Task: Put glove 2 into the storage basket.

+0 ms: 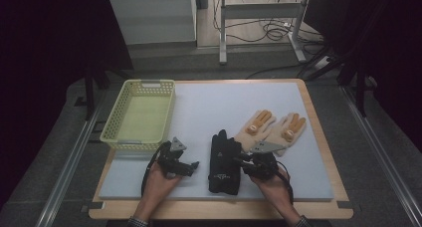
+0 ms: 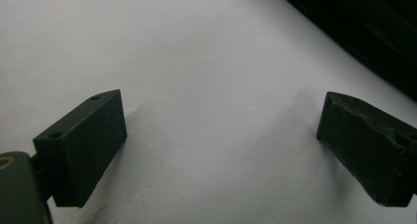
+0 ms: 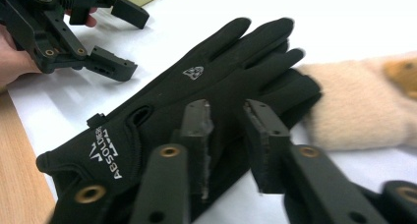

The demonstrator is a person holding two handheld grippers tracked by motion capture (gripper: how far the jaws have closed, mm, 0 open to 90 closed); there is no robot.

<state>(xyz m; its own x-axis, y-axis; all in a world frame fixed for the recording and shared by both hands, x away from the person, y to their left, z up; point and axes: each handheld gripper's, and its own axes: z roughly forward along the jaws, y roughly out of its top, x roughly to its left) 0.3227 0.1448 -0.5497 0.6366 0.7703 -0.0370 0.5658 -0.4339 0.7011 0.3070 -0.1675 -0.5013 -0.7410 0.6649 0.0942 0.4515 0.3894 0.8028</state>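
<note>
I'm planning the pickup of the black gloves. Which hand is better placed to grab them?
Right. The right gripper hovers over the black gloves, jaws slightly apart. The left gripper sits open beside them over bare mat.

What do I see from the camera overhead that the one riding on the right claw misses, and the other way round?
The high view takes in the whole yellow basket, both tan gloves and the wooden table edge. The right claw view gives close detail: white lettering on the black gloves, and the right claw hovering just above them with its jaws a little apart, nothing pinched. Both views share the black gloves, the left claw with its jaws open, and the white mat.
</note>
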